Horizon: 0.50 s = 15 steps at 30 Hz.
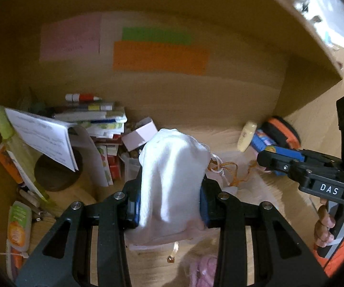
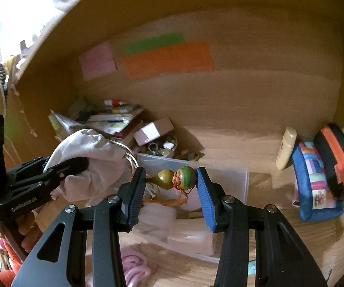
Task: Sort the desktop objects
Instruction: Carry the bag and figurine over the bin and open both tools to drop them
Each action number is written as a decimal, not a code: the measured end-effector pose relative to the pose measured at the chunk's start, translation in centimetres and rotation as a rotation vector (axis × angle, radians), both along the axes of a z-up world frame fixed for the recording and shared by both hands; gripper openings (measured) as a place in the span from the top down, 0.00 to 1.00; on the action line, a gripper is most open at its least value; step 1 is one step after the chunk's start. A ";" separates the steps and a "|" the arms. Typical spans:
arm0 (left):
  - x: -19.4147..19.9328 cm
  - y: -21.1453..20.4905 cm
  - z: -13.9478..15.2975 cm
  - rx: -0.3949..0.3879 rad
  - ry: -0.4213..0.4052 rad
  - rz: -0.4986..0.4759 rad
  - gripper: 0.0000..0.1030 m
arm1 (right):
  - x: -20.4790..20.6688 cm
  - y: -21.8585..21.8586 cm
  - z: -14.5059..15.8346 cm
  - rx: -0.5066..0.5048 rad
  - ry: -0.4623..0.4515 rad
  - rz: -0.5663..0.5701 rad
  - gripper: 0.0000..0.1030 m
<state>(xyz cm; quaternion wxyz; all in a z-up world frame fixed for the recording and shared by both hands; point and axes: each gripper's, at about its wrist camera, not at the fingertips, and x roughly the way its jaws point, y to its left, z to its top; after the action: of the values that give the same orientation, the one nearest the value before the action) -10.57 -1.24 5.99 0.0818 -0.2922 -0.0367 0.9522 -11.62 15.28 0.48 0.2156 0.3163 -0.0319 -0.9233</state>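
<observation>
My left gripper is shut on a white cloth drawstring pouch and holds it above the desk; the pouch also shows in the right wrist view, with the left gripper around it. My right gripper is shut on a small green gourd ornament with orange tassel cords, held over a clear plastic box. In the left wrist view the right gripper is at the right, its fingertips hard to see.
A pile of books, papers and pens fills the back left corner. A pink-white box lies beside it. A cream tube, a blue patchwork pouch and an orange-black case stand at the right. Coloured notes hang on the back wall.
</observation>
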 end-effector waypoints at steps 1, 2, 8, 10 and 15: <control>-0.3 0.1 -0.2 -0.004 -0.007 0.001 0.64 | -0.3 0.0 -0.4 0.001 -0.010 -0.001 0.62; -0.7 0.2 -0.6 -0.007 -0.019 0.001 0.64 | -0.8 0.0 -0.8 0.005 -0.021 -0.004 0.62; -3.0 1.1 -3.2 -0.075 -0.072 0.031 0.64 | -2.8 -0.1 -3.6 0.025 -0.075 -0.017 0.62; -3.7 1.2 -4.1 -0.080 -0.100 0.037 0.64 | -3.4 0.0 -4.5 0.032 -0.093 -0.024 0.62; -4.5 1.1 -5.5 -0.079 -0.143 0.038 0.64 | -4.0 0.0 -6.0 0.065 -0.126 -0.027 0.62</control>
<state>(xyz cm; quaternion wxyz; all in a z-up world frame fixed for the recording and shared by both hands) -15.05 -0.09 0.53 0.0494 -0.3617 -0.0105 0.9309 -15.66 15.28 -5.50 0.1903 0.3800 -0.0198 -0.9050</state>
